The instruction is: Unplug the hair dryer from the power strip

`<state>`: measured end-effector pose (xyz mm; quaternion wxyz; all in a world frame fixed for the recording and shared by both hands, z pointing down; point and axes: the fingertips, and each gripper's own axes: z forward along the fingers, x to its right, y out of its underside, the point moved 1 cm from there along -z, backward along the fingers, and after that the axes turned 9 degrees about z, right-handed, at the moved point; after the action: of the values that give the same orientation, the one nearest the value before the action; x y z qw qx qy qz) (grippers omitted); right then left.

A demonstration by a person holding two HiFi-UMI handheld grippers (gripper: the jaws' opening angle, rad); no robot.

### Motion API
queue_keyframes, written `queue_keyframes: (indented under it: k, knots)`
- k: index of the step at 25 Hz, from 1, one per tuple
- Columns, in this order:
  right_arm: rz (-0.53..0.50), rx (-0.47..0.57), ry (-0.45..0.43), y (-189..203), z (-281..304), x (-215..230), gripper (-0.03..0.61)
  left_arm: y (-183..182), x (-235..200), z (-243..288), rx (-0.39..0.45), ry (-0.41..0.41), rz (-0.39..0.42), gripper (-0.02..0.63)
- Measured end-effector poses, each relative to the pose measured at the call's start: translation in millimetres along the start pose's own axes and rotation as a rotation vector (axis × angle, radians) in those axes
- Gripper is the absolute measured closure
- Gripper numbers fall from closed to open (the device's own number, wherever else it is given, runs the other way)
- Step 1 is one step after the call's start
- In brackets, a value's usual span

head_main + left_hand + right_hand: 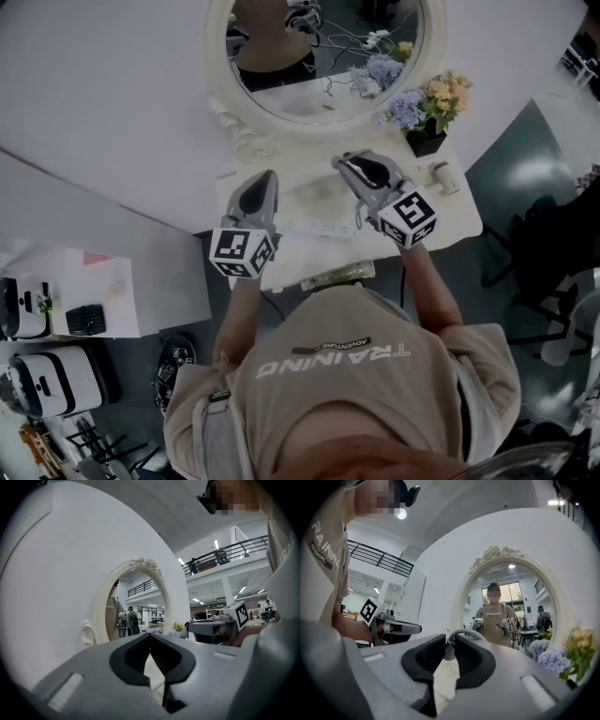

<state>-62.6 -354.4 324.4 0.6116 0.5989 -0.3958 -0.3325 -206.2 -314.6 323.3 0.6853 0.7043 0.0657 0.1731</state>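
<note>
A white power strip [323,228] lies on the small white table [464,220], near its front edge and between my two grippers. My right gripper [343,162] is held above the table's middle. In the right gripper view it [449,645] is shut on a small white plug [449,651], and a grey cord [465,632] arcs out of the tips. My left gripper [266,178] hovers over the table's left end. Its tips [150,637] meet with nothing between them. I cannot make out the hair dryer's body.
A round cream-framed mirror [251,94] stands at the table's back and reflects the person. A black pot of flowers [427,141] stands at the back right, with a small white object [442,174] beside it. A low white shelf [103,291] stands to the left, and a dark chair [548,253] to the right.
</note>
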Motion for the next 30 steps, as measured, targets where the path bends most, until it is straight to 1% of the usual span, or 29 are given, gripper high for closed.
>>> queue_keyframes:
  k: [3,8,17,22,30]
  knots:
    - [0.020,0.006,-0.003,1.2,-2.9,2.1,0.515,4.7,4.5,0.2,-0.013,0.005,-0.010,0.611]
    - [0.021,-0.012,-0.013,6.7,-9.0,2.0,0.515,10.8,12.0,-1.1,-0.022,0.002,-0.018,0.612]
    - [0.014,-0.030,-0.033,5.8,-8.3,-5.4,0.515,7.0,6.2,-10.0,-0.022,-0.025,0.000,0.612]
    - [0.054,-0.062,-0.048,19.0,-14.5,-7.7,0.515,12.7,12.9,-17.1,-0.035,-0.028,-0.011,0.612]
    - [0.051,-0.087,-0.062,27.6,-13.7,-13.4,0.515,12.7,14.6,-25.9,-0.038,-0.023,-0.004,0.612]
